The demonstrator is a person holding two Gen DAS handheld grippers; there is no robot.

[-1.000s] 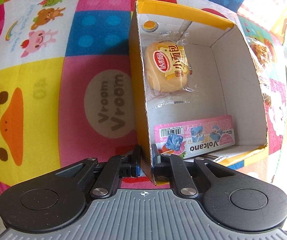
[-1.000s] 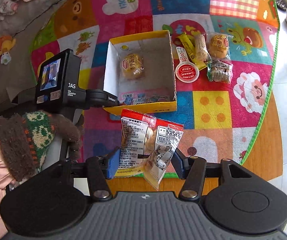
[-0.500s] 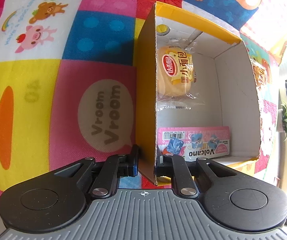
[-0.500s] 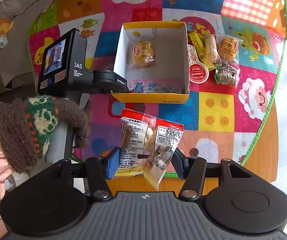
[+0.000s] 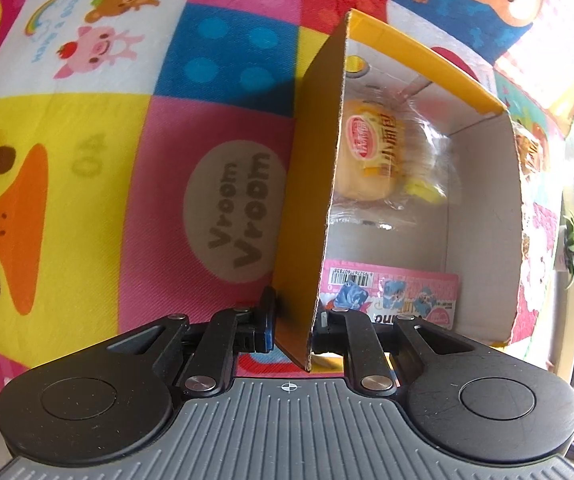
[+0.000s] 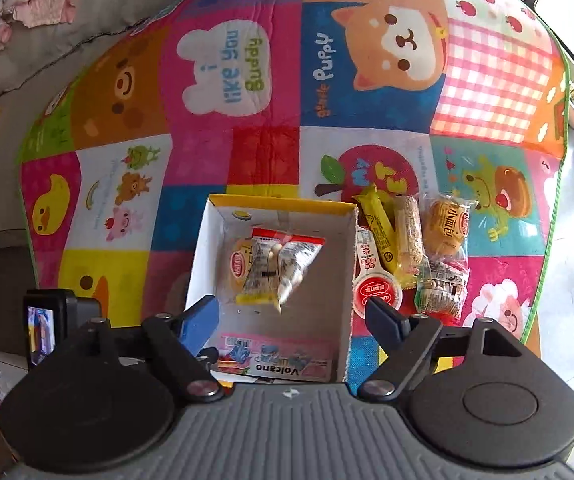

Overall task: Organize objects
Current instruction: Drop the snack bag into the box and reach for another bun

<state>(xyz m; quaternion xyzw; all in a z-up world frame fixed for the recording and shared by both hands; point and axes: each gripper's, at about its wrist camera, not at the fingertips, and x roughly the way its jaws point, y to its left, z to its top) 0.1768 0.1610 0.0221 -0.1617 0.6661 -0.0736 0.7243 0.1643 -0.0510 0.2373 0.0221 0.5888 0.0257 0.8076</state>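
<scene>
A yellow cardboard box (image 6: pixel 349 264) with a white inside sits on the play mat. My left gripper (image 5: pixel 293 326) is shut on the box's left wall (image 5: pixel 311 216). Inside lie a bun packet (image 5: pixel 379 156) and a pink Volcano packet (image 5: pixel 391 292). My right gripper (image 6: pixel 293 316) is open and empty above the box. A red-topped snack bag (image 6: pixel 277 268) is below it inside the box, over the bun packet (image 6: pixel 237 270). The pink Volcano packet (image 6: pixel 275 362) lies at the box's near end.
Several snacks lie on the mat right of the box: a red round cup (image 6: pixel 377 292), a yellow bar (image 6: pixel 377 224), a beige bar (image 6: pixel 409 236), a bun packet (image 6: pixel 447 226) and a clear bag (image 6: pixel 443 286). The left gripper's body (image 6: pixel 53 330) stands left of the box.
My right gripper moved over the box and opened, and the snack bag left its fingers and dropped into the box. My left gripper kept its hold on the box wall.
</scene>
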